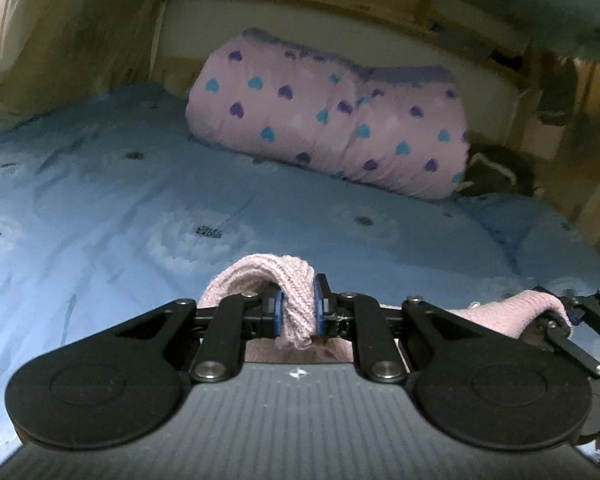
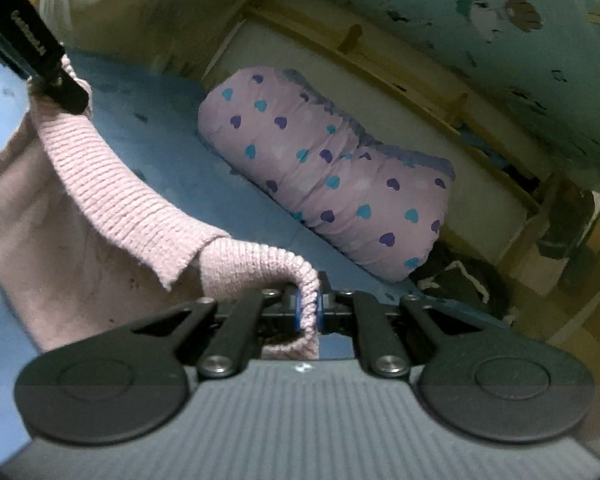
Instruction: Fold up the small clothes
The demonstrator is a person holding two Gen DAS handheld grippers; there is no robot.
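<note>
Both tools clamped on pink knit garment: left tool (image 1: 297,307), right tool (image 2: 308,307). Garment (image 2: 116,188) hangs stretched between them, long axis tool-to-tool, above bed (image 1: 100,208).

My own body, right wrist view: a small pale emblem (image 2: 300,368) on the ribbed grey plate behind my fingers; a mark only, no letters I can read.
My own body, left wrist view: the same small emblem (image 1: 299,373), also without words.
My left arm, seen from the right: white lettering (image 2: 28,34) along the black bar, too blurred to read.
</note>
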